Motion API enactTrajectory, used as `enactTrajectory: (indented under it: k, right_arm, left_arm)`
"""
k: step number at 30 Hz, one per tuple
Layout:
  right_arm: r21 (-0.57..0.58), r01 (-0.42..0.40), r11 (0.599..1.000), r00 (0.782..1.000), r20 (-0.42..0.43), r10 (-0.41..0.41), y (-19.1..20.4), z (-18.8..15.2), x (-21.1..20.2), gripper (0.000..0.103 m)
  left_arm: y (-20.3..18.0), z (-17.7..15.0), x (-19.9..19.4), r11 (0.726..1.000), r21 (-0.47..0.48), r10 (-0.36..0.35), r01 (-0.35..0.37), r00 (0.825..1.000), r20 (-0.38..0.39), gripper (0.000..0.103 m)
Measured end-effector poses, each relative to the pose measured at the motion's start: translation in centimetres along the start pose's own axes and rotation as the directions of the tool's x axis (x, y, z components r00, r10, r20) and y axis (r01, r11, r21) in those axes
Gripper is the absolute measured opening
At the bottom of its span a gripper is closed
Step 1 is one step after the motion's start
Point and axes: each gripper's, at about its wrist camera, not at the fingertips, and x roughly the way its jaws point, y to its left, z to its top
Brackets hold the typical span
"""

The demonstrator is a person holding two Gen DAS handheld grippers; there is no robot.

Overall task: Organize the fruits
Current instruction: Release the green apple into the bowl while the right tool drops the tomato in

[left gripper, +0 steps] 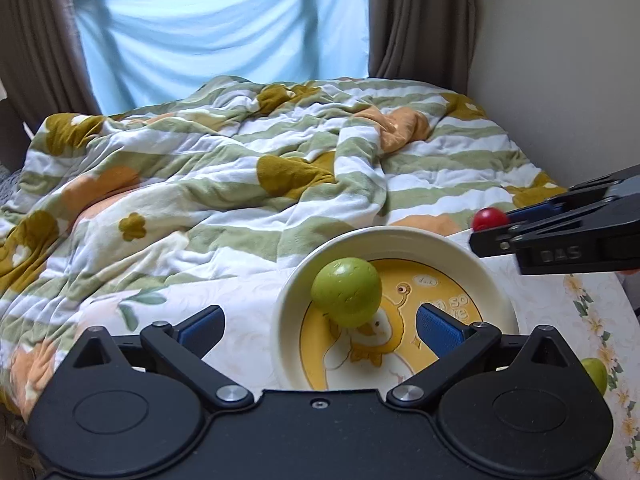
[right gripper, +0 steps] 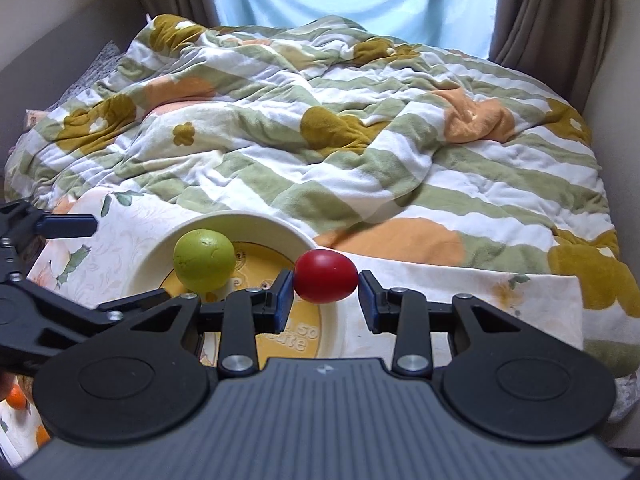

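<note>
A green round fruit [left gripper: 346, 296] lies in the cream plate [left gripper: 286, 320] with a yellow duck picture. My left gripper [left gripper: 320, 326] hangs just in front of it, jaws wide open, and its blue pads [left gripper: 436, 326] do not touch the fruit. My right gripper [right gripper: 326, 294] is shut on a red oval fruit [right gripper: 326, 276] and holds it over the plate's right rim [right gripper: 332, 320]. The left wrist view shows that same red fruit [left gripper: 490, 218] and right gripper [left gripper: 496, 227] at the right edge. The green fruit [right gripper: 204, 260] also shows in the right wrist view.
The plate stands on a floral tablecloth [left gripper: 248, 292] against a bed with a rumpled green-striped quilt [left gripper: 240, 168]. Another green fruit [left gripper: 596, 372] lies on the cloth to the plate's right. An orange fruit [right gripper: 16, 396] peeks out at lower left. A wall [left gripper: 560, 60] rises at the right.
</note>
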Motion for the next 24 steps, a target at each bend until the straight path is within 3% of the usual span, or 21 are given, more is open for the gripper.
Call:
enactTrajectory:
  k: [16, 17, 19, 21, 24]
  right_arm:
    - [-0.139, -0.07, 0.988, 0.998, -0.008, 0.07, 3.2, -1.1, 4.9, 0.053]
    - [-0.147, -0.073, 0.986, 0.997, 0.001, 0.074, 3.3, -1.2, 4.8, 0.057]
    - [-0.148, -0.061, 0.987, 0.998, 0.019, 0.064, 3.4, -1.1, 4.4, 0.085]
    - [-0.133, -0.055, 0.99, 0.997, 0.042, 0.061, 3.3, -1.3, 3.6, 0.103]
    - [-0.131, -0.059, 0.99, 0.996, 0.062, 0.067, 3.3, -1.6, 2.4, 0.103]
  left_arm:
    - [1.8, -2.6, -3.6, 0.997, -0.077, 0.032, -0.03, 0.999, 0.029, 0.103]
    - [1.8, -2.8, -3.7, 0.996, -0.079, 0.035, -0.033, 0.999, 0.03, 0.103]
    - [1.8, -3.1, -4.1, 0.996, -0.082, 0.042, -0.039, 0.999, 0.035, 0.103]
    - [1.8, -3.4, -4.5, 0.995, -0.089, 0.045, -0.042, 0.998, 0.038, 0.103]
    - [1.5, -3.6, -5.3, 0.994, -0.096, 0.052, -0.048, 0.997, 0.049, 0.103]
